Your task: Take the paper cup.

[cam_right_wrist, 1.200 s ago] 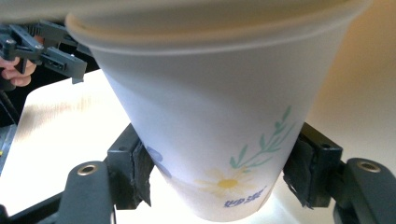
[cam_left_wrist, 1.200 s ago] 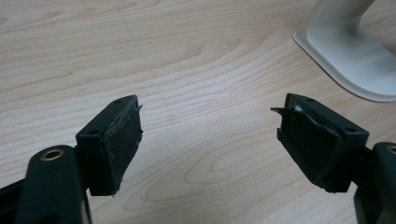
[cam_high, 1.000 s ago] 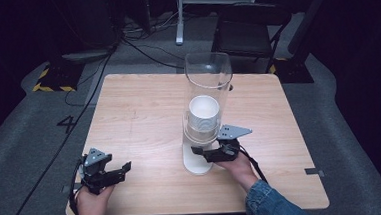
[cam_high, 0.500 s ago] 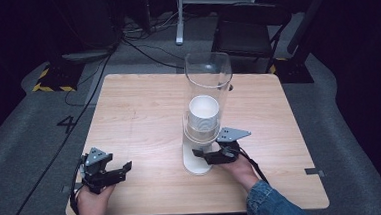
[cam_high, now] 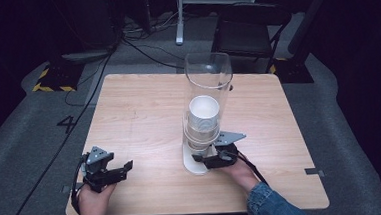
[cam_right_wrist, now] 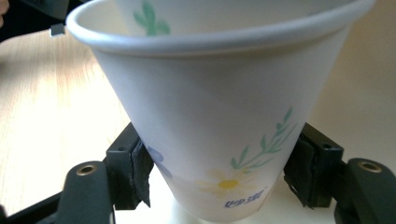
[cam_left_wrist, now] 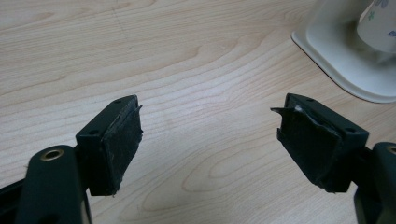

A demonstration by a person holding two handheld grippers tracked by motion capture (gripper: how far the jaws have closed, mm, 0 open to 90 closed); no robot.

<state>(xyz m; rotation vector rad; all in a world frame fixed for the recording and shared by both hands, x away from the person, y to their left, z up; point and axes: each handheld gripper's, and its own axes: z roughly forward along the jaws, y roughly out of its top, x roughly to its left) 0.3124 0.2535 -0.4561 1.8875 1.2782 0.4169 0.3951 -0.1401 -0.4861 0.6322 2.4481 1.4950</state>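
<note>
A tall clear tube stands on a white base at the table's middle, with a stack of white paper cups inside. The lowest paper cup, printed with flowers, hangs below the stack. My right gripper reaches in from the right at the tube's foot. Its jaws press on both sides of that cup near its bottom. My left gripper rests open at the front left of the table, nothing between its pads. The base and a cup lie off to its right.
The wooden table is bare to the left of and behind the tube. A black folding chair and cables on the floor lie beyond the far edge. The table's front edge runs just under both hands.
The right gripper has edged slightly left and lower at the tube's foot. The left gripper has stayed where it was.
</note>
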